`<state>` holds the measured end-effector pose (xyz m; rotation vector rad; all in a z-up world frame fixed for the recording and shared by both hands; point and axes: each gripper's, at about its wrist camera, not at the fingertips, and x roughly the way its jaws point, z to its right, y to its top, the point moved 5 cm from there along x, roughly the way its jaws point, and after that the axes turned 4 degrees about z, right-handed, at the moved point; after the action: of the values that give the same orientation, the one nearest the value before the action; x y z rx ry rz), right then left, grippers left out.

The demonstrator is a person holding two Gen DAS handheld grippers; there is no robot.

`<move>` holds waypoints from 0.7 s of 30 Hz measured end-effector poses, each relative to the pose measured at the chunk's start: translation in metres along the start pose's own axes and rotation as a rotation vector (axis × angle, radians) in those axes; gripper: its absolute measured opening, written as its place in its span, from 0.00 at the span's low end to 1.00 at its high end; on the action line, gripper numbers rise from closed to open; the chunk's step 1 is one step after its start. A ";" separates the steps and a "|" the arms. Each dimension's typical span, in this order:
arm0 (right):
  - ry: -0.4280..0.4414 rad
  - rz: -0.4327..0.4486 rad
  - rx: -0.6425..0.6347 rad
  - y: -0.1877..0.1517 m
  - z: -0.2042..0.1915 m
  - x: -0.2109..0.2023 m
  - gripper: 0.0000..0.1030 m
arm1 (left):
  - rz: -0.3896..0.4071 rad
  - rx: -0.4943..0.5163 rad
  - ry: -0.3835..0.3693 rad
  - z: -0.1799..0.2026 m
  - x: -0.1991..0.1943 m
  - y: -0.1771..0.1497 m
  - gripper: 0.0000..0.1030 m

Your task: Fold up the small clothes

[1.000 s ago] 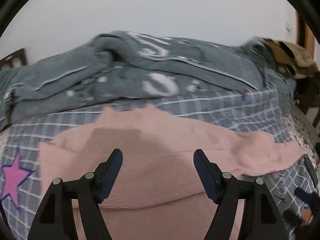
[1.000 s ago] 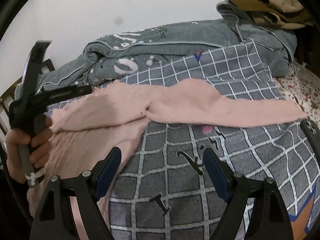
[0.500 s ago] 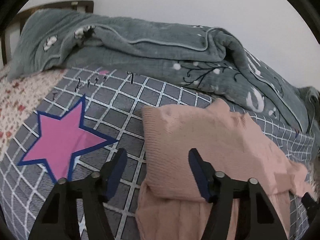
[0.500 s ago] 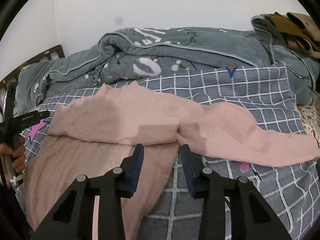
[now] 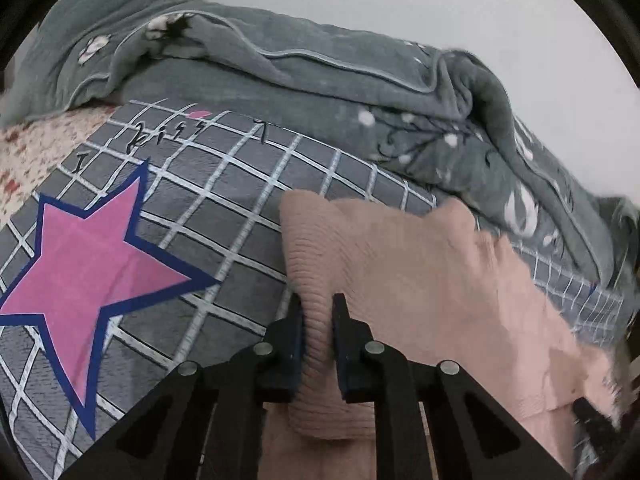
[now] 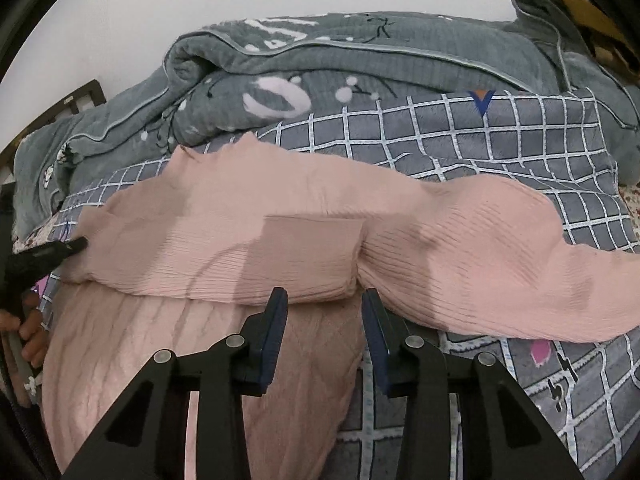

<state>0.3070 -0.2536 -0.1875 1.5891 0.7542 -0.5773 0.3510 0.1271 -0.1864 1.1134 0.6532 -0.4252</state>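
Left wrist view shows the left gripper (image 5: 317, 316) with its jaws closing on a bunched ribbed edge of the pink sweater (image 5: 400, 280), the knit squeezed between the two pads. The right gripper (image 6: 325, 312) has its jaws partly apart, set over the lower fold edge near the middle of the garment; whether the pads press any cloth I cannot tell, and it looks as if they only straddle it. The sweater lies on the checked blanket (image 6: 520, 132), toward the near edge of the bed, with the rumpled grey quilt (image 6: 320, 60) heaped behind it along the far edge by the wall. As for progress, I judge the folding only begun: one sleeve seems to be laid across the chest, forming a band over the cable-knit body, while the other sleeve (image 6: 540, 280) trails out flat toward the right side of the blanket. That sleeve is yet to be brought in, and the body then needs doubling over. The garment is a soft, pale pink knit, fine ribbing on the sleeves and a diamond cable pattern on the body, slack and lightly creased. A pink star (image 5: 92, 276) is printed on the blanket just beside the held edge, and a person's hand (image 6: 30, 320) holds the left gripper's handle at the left border of the right wrist view.
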 end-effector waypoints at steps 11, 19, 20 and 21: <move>-0.040 -0.021 -0.037 -0.005 -0.004 0.010 0.37 | -0.014 -0.014 -0.003 -0.006 0.014 -0.010 0.27; -0.142 0.114 0.031 0.009 0.058 -0.054 0.48 | -0.030 0.165 0.107 0.019 0.019 -0.014 0.45; -0.157 0.124 0.040 0.009 0.068 -0.062 0.49 | -0.028 0.171 0.115 0.020 0.019 -0.014 0.46; -0.174 0.135 0.052 0.008 0.081 -0.071 0.51 | -0.028 0.170 0.117 0.019 0.019 -0.014 0.48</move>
<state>0.2700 -0.3441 -0.1422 1.6001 0.5017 -0.6313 0.3611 0.1045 -0.2033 1.2991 0.7460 -0.4481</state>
